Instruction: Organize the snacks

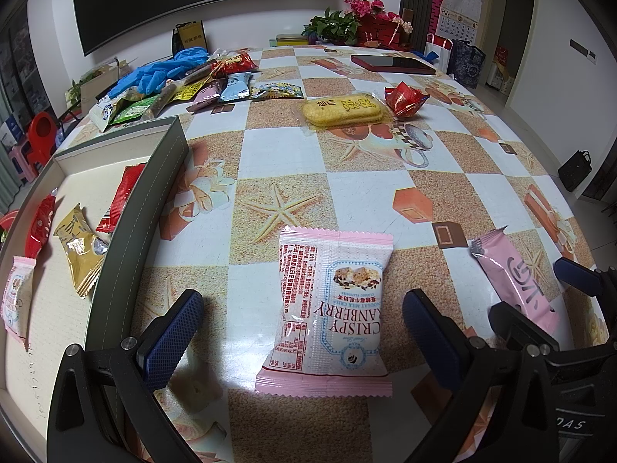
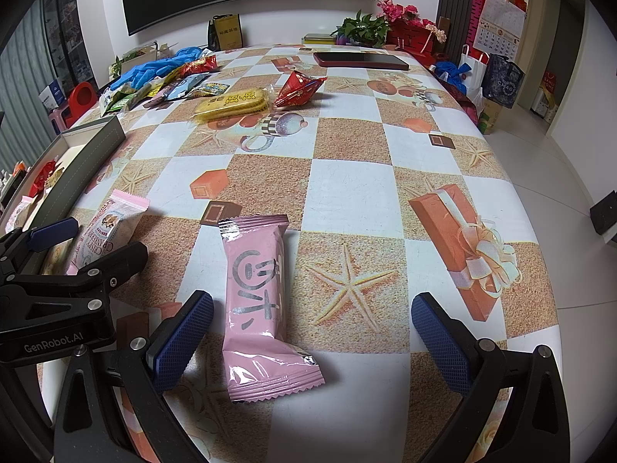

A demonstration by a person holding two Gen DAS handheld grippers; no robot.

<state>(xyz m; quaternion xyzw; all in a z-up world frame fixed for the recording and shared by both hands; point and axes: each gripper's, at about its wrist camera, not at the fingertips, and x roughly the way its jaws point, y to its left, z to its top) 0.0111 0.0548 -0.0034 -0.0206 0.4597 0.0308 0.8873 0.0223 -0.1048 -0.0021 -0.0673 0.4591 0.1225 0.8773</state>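
Observation:
A pink-and-white cranberry crisp packet (image 1: pixel 331 308) lies flat on the checkered tablecloth. It sits between the spread fingers of my left gripper (image 1: pixel 304 333), which is open and not touching it. A pink bar wrapper (image 2: pixel 258 289) lies lengthwise by the left finger of my right gripper (image 2: pixel 310 341), also open. Each gripper shows in the other's view: the right gripper (image 1: pixel 547 297) beside the pink bar wrapper (image 1: pixel 516 285), the left gripper (image 2: pixel 85 247) over the cranberry crisp packet (image 2: pixel 112 223). A grey box (image 1: pixel 154 200) at the left holds several wrapped snacks.
A yellow cracker pack (image 1: pixel 343 110) and a red snack bag (image 1: pixel 405 98) lie mid-table. Farther back left sit a pile of small packets (image 1: pixel 200 88) and blue gloves (image 1: pixel 166 67). A red-edged tablet (image 1: pixel 393 63) and potted plants (image 1: pixel 335 27) stand at the far edge.

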